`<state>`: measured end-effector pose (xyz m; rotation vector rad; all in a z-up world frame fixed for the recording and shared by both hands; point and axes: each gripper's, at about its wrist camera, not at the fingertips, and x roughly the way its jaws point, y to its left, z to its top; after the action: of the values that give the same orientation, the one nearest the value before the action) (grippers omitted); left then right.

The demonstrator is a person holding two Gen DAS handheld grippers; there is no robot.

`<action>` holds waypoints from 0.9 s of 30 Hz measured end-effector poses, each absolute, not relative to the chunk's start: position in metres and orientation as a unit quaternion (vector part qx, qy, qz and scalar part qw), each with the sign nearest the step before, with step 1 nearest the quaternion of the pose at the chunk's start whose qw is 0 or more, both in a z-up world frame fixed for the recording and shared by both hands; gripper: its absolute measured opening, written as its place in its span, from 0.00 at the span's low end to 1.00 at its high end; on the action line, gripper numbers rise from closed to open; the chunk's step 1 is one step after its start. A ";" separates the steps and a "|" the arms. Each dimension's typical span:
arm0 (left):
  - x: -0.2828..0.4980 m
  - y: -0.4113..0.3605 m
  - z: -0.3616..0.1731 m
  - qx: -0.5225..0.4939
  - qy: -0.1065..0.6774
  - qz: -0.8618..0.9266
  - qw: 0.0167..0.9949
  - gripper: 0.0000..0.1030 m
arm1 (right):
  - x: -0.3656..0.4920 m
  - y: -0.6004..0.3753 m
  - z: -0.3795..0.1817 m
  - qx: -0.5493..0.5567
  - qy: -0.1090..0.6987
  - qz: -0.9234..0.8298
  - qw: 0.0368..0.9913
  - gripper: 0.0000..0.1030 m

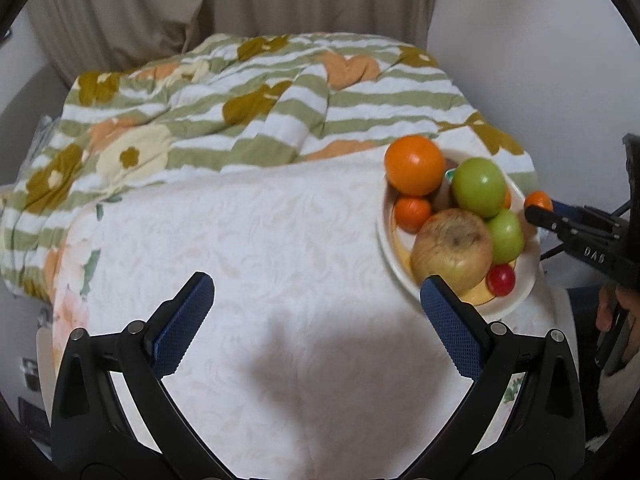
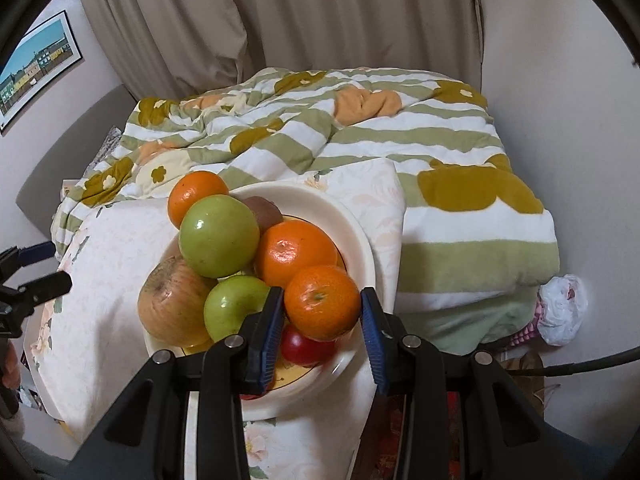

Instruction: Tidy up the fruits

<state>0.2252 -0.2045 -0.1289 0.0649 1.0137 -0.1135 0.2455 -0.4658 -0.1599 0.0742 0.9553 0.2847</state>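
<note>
A cream bowl (image 1: pixel 516 300) (image 2: pixel 360 236) on a white tablecloth holds a large orange (image 1: pixel 415 165), two green apples (image 1: pixel 479 187), a brownish apple (image 1: pixel 452 248), small mandarins (image 1: pixel 413 213) and a red fruit (image 1: pixel 501 279). My right gripper (image 2: pixel 322 300) is shut on a small mandarin (image 2: pixel 322 302) at the bowl's near right side, just above the other fruit. It also shows in the left wrist view (image 1: pixel 538 206). My left gripper (image 1: pixel 316 308) is open and empty over the tablecloth, left of the bowl.
The white patterned tablecloth (image 1: pixel 260 248) covers the table. Behind it lies a green-striped floral blanket (image 1: pixel 248 96) on a bed, with beige curtains (image 2: pixel 320 20) beyond. A white plastic bag (image 2: pixel 560 308) lies low at the right. A framed picture (image 2: pixel 36 64) hangs on the left wall.
</note>
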 end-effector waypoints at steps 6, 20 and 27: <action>0.221 -0.199 -0.130 0.024 0.485 -0.050 0.873 1.00 | 0.249 -0.466 -0.157 0.030 0.452 0.133 0.881 0.72; 0.187 -0.152 -0.088 0.012 0.434 -0.060 0.899 1.00 | 0.208 -0.424 -0.100 -0.003 0.415 0.086 0.906 0.99; 0.147 -0.107 -0.039 0.010 0.388 -0.045 0.920 1.00 | 0.166 -0.377 -0.044 0.017 0.396 0.067 0.916 0.99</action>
<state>0.1470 -0.1072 -0.0386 0.0202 0.7981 -0.0923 0.1659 -0.3771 -0.0435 0.0350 0.8151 0.1379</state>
